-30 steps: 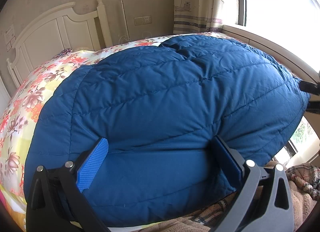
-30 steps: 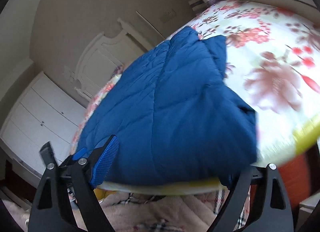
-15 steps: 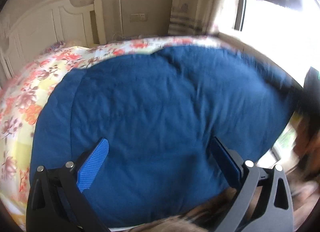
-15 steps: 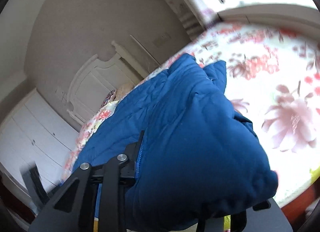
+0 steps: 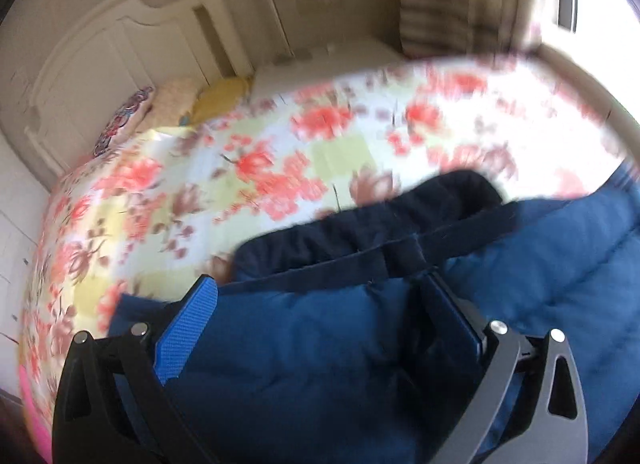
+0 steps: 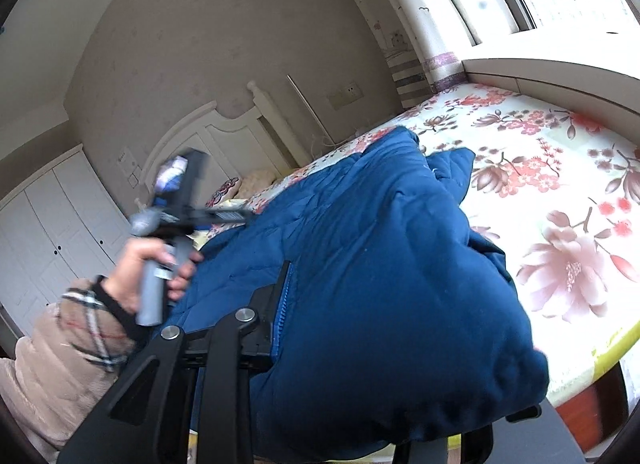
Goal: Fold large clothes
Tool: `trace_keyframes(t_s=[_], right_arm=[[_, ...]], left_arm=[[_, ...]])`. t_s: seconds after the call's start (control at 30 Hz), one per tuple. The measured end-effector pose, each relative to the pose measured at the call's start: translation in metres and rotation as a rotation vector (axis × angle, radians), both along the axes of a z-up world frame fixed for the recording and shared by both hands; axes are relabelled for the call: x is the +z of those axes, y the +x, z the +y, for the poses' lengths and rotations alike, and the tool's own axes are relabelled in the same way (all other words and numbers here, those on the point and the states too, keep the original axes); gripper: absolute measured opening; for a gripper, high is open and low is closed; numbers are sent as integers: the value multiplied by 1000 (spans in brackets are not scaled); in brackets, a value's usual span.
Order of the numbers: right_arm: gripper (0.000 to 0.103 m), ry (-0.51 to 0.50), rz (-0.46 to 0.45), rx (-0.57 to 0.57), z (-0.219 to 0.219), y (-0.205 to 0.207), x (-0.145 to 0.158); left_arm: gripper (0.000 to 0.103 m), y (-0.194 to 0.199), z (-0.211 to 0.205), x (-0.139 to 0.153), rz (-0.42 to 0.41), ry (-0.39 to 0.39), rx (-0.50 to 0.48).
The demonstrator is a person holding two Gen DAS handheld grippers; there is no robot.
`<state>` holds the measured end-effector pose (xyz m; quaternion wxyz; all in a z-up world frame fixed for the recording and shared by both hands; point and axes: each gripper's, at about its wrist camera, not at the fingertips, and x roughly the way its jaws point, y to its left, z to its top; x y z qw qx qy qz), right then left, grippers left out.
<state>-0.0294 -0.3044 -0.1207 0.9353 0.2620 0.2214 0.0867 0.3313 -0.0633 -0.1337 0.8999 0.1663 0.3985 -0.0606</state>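
Blue padded fabric fills your right gripper [image 6: 384, 348]: its jaws just closed and now pinch a thick bunch of the down jacket [image 6: 360, 264] at the near edge of the bed [image 6: 560, 152]. Your left gripper [image 5: 320, 304] is spread, nothing clamped; a sec ago it looked over the flat jacket, now it has swung sideways toward the dark lining at the garment's end [image 5: 400, 224], picture blurred. The jacket is lifted on your right side, so I judge the next fold is starting; left must grab soon.
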Motion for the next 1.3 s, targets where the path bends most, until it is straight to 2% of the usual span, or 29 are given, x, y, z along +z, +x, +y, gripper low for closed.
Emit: trace_keyframes(t_s=[0.07,0.13,0.2,0.3,0.47,0.53,0.57,0.6,0.67,0.73,0.9,1.03,1.1,1.17,1.23,1.3], right_arm=[[38,-21,-10,6,3,-2,4],[38,-44,-16,8,6,-1,6],[38,-48,-15,9,5,-1,4],[38,-40,-11,7,4,-1,3],[38,-54,-9,1,6,-3,5],[38,-41,-1,1,4,-1,3],[38,-35,6,2,4,0,3],[38,-34,10,-2,4,1,3],[38,-30,6,-14,1,2,7],[37,-51,-20,-36,0,1,16],[36,-82,-57,-83,-8,7,36],[36,-82,-43,-116,-11,17,46],[36,-171,-62,-110,4,19,61],[36,-267,-99,-91,25,19,77],[36,-353,-134,-72,47,19,91],[36,-483,-189,-34,85,20,105]], left_arm=[[101,-1,4,-7,-9,-28,-4],[97,-14,16,1,-19,-88,7],[96,-44,30,17,-83,-135,-10],[98,-108,46,29,-183,-160,-73],[101,-192,60,6,-192,-155,-165],[101,-205,56,-14,-166,-141,-206],[101,-208,53,-26,-159,-121,-216],[101,-211,51,-36,-195,-118,-209],[101,-212,49,-43,-238,-142,-191],[101,-206,40,-42,-252,-125,-206],[101,-187,19,-40,-234,-118,-241],[101,-183,10,-38,-206,-132,-243],[101,-185,20,-32,-161,-181,-270],[101,-193,48,-23,-130,-305,-290],[101,-201,77,-17,-137,-395,-279],[101,-206,112,-7,-152,-500,-255]])
